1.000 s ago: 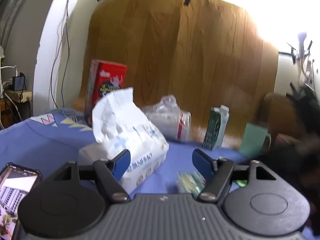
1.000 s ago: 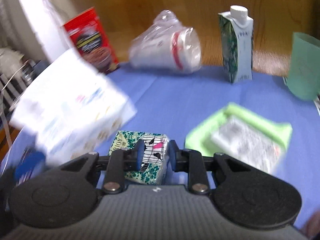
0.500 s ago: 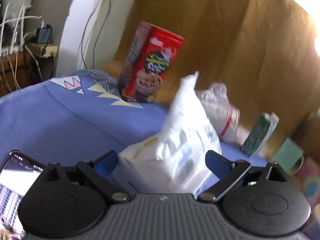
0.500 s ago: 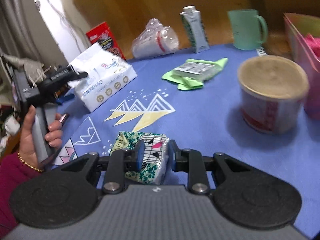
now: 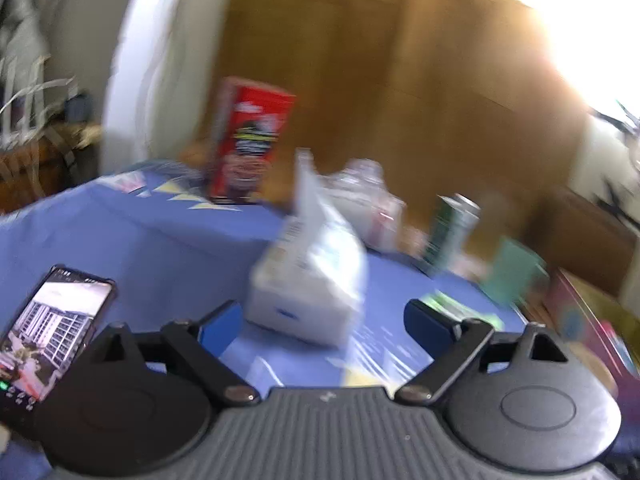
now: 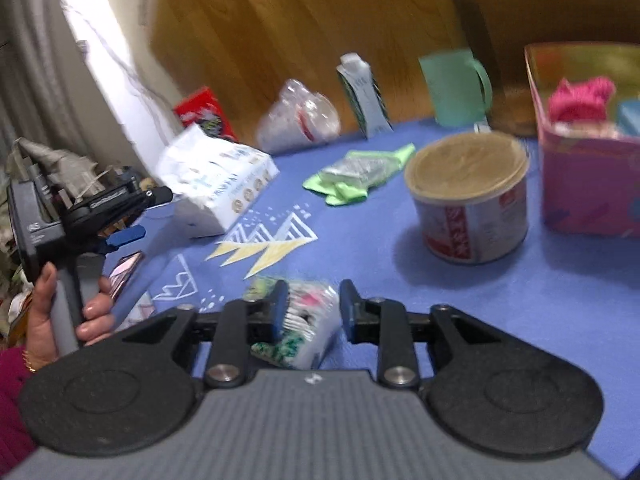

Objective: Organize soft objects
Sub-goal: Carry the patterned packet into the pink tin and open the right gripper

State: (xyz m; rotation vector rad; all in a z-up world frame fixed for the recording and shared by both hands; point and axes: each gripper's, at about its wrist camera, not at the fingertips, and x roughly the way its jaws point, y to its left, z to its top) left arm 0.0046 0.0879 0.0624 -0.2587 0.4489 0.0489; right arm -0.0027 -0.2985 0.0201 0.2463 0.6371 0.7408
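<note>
A: Right wrist view: what sits between the fingers of the right gripper?

B: A small patterned tissue pack, floral print in a clear wrapper. The jaws stand apart with a gap on the right side of the pack, so it is not pinched. Whether it rests on the blue tablecloth or leans on the left finger, I cannot tell through the blur.

A: How would it handle?

B: My guess is light and squashy, with a slippery film wrapper. I would grip it across the short middle with moderate pressure, so the plastic does not slide out.

A: And the left gripper?

B: Its jaws are spread wide and hold nothing. Straight ahead of them, just beyond the tips, lies the big white tissue bag, a loose flap standing up from its top. In the right view it lies far forward and to the left, near that left gripper.

A: Same handling?

B: Soft again, bulkier, likely to sag. Take the body low and broadside, not the flap, which would probably tear or pull tissues loose.

A: Where might these go?

B: Perhaps the pink box far forward on the right, already holding something pink and fuzzy.
</note>
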